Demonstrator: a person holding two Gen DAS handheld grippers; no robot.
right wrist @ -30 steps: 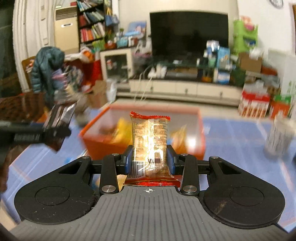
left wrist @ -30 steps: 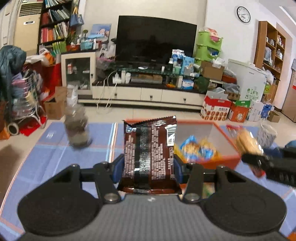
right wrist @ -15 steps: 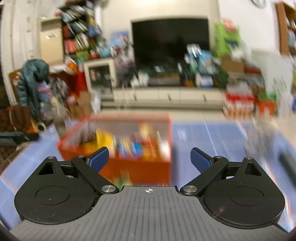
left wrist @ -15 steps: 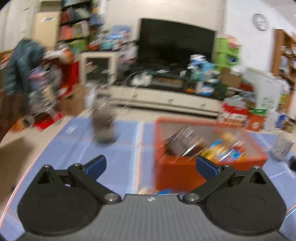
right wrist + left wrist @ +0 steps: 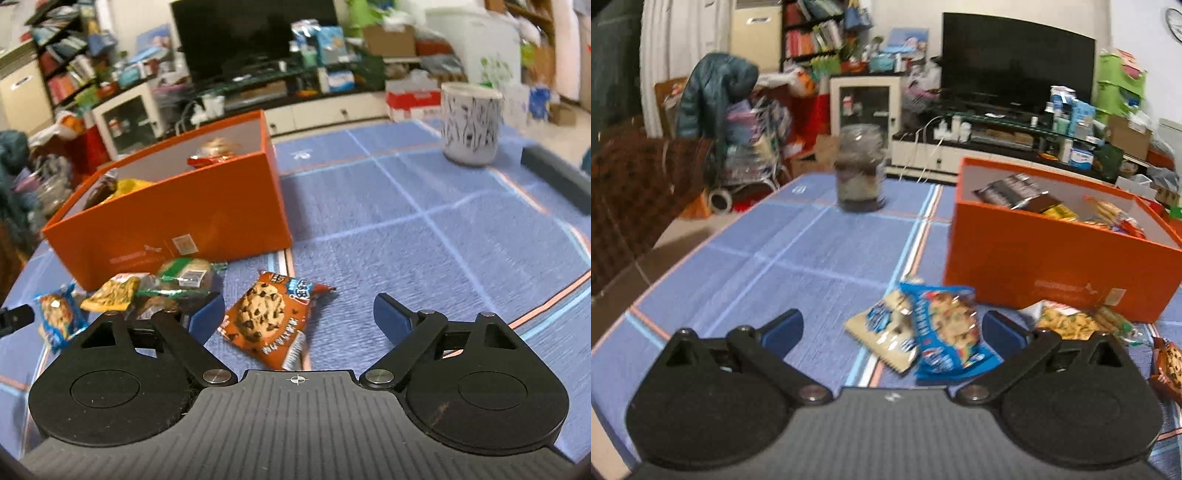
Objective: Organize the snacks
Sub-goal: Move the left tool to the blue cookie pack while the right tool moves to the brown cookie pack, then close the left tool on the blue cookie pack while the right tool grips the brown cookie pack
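Observation:
An orange box [image 5: 1052,266] [image 5: 184,221] stands on the blue checked cloth with several snack packets in it, among them a dark brown packet [image 5: 1015,192] and a red-ended packet [image 5: 212,153]. My left gripper [image 5: 892,328] is wide open just above a blue cookie packet [image 5: 945,332] and a cream packet [image 5: 882,328], touching neither. My right gripper [image 5: 299,314] is open and its jaws are closing. An orange chocolate-chip cookie packet [image 5: 266,317] lies between its fingers, and the pads do not press on it. A yellow packet [image 5: 110,291] and a green packet [image 5: 184,275] lie before the box.
A glass jar [image 5: 860,173] stands at the far left of the cloth. At the far right stands a white patterned mug [image 5: 471,123], with a dark grey bar [image 5: 557,177] near it. The table's left edge [image 5: 646,288] is close. Cluttered living-room furniture lies beyond.
Both grippers let go of their packets, the brown one and the clear red-ended one, and opened. Both then sank toward the loose snacks lying before the box.

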